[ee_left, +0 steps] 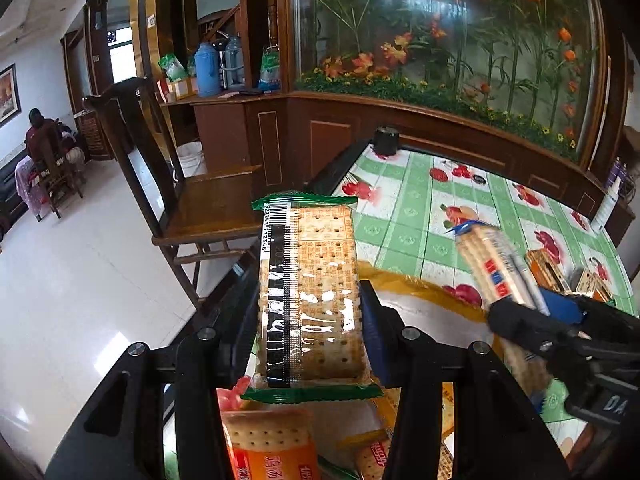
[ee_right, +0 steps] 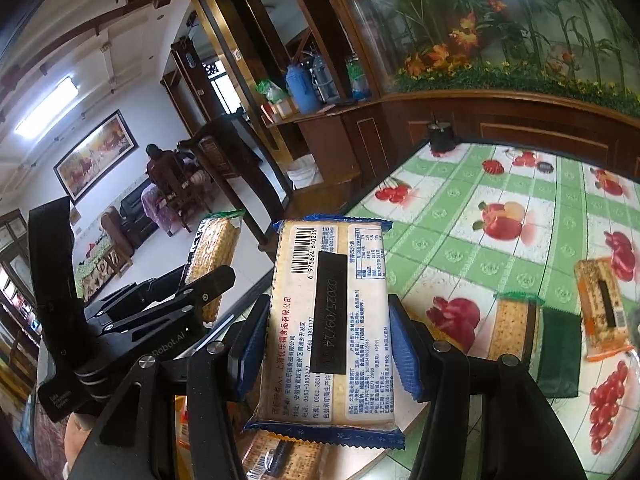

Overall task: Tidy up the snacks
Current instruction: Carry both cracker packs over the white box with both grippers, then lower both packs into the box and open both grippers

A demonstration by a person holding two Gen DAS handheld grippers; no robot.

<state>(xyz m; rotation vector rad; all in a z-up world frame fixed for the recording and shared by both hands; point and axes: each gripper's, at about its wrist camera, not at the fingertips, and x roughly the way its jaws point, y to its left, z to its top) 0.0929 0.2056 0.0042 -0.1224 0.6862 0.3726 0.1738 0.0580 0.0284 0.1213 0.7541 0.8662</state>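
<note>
My left gripper (ee_left: 308,316) is shut on a green-edged cracker pack (ee_left: 308,280), held upright above the table's near left edge. My right gripper (ee_right: 326,340) is shut on a blue-edged cracker pack (ee_right: 328,320), held beside it to the right. The left wrist view shows the right gripper (ee_left: 520,312) with the blue pack (ee_left: 492,264). The right wrist view shows the left gripper (ee_right: 192,296) with the green pack (ee_right: 216,248). Below the grippers lie more cracker packs: an orange one (ee_left: 268,448) and others partly hidden.
The table has a green fruit-print cloth (ee_right: 480,208). On it lie a green pack (ee_right: 516,328) and an orange pack (ee_right: 600,300) at right, and a black cup (ee_right: 440,136) at the far corner. A wooden chair (ee_left: 192,184) stands left of the table.
</note>
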